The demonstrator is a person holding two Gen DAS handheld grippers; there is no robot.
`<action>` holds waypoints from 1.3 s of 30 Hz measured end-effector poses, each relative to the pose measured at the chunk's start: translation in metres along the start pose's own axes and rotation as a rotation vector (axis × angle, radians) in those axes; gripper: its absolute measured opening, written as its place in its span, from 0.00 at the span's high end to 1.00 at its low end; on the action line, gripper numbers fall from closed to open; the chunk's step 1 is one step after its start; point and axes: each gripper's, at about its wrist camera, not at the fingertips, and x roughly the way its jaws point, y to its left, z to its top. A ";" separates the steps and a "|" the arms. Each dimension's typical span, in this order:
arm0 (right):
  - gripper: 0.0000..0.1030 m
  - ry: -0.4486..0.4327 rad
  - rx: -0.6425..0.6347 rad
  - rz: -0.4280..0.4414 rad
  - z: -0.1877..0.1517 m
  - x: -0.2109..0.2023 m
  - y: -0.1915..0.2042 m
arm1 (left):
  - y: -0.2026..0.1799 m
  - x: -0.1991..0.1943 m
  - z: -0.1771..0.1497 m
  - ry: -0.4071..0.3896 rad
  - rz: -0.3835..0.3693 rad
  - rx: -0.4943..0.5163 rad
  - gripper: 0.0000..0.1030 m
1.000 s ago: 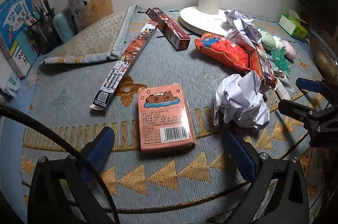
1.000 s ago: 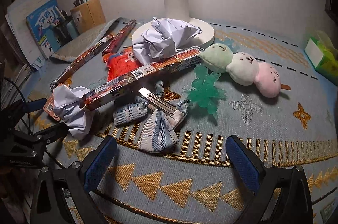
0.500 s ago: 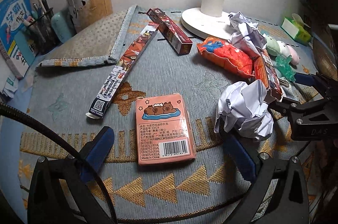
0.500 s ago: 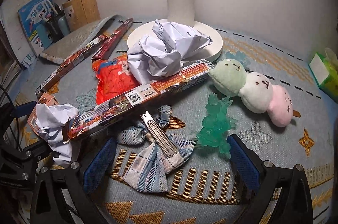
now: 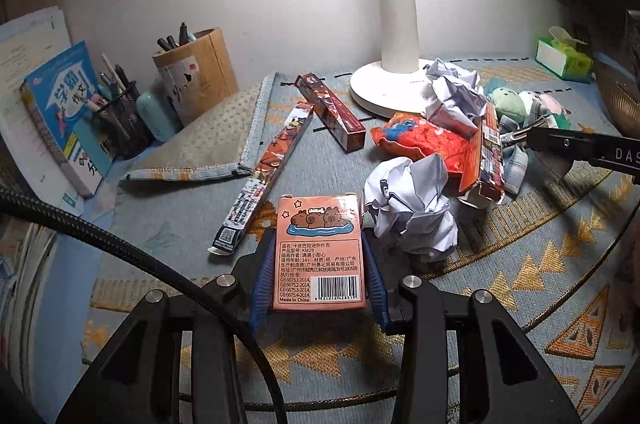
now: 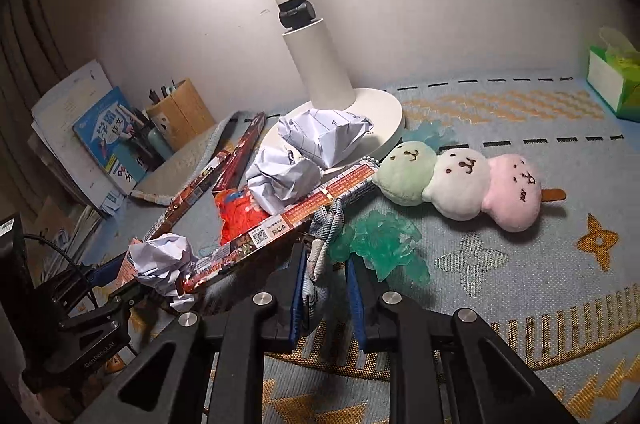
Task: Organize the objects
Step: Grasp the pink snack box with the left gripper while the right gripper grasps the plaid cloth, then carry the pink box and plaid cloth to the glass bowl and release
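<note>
My left gripper (image 5: 318,264) is shut on a pink card box (image 5: 318,248) with a capybara picture and barcode, held just above the mat. My right gripper (image 6: 324,264) is closed on a blue plaid bow hair clip (image 6: 326,224), which hangs between its blue pads. The right gripper also shows at the right of the left wrist view (image 5: 568,144), with the plaid clip (image 5: 514,164) at its tip. A long red box (image 6: 280,228) leans beside the clip.
Crumpled paper balls (image 5: 412,208) (image 6: 296,176), a red snack bag (image 5: 424,140), long printed boxes (image 5: 268,172), a white lamp base (image 5: 384,92), a three-ball plush (image 6: 460,184), a green plastic piece (image 6: 380,244), a tissue box (image 6: 612,84), pen holders (image 5: 196,72) and books (image 5: 60,112) crowd the patterned mat.
My left gripper closed on the pink card box and lifted it. My right gripper moved in, closed on the plaid hair clip and raised it.
</note>
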 end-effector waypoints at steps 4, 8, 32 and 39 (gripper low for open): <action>0.86 -0.065 -0.002 0.005 0.000 -0.012 0.000 | 0.015 -0.018 -0.004 -0.094 0.016 -0.070 0.64; 0.87 -0.139 -0.012 0.022 0.001 -0.026 0.004 | 0.022 -0.044 -0.011 -0.232 0.014 -0.111 0.63; 0.87 -0.296 0.085 0.119 0.001 -0.131 -0.010 | -0.063 -0.113 0.021 -0.228 0.160 0.124 0.63; 0.87 -0.284 0.158 0.426 -0.001 -0.158 -0.020 | -0.085 -0.114 0.027 -0.213 -0.081 0.055 0.62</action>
